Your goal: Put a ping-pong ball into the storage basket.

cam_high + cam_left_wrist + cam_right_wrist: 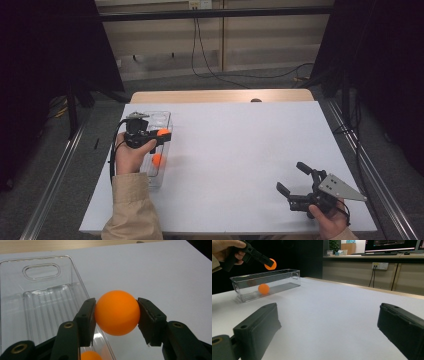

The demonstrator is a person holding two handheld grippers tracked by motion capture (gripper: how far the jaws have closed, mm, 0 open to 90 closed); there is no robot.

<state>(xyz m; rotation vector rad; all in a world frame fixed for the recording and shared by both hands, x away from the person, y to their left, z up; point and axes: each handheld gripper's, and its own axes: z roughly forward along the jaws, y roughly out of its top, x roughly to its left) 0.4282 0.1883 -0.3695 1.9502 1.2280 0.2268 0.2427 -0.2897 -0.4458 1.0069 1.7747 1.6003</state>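
My left gripper (161, 135) (116, 313) is shut on an orange ball (163, 132) (117, 312) (271, 264), held in the air over the right rim of a clear plastic bin (162, 122) (37, 300) (265, 281). A second orange ball (157, 159) (90, 356) (263, 289) lies on the bin's floor. My right gripper (295, 179) (328, 326) rests low over the white table (240, 150) near its front right corner, jaws wide apart with nothing between them.
The bin stands lengthwise at the table's left side. A wooden strip (220, 96) borders the far edge. Black frames and metal rails flank both sides, and cables (210, 70) lie on the floor beyond.
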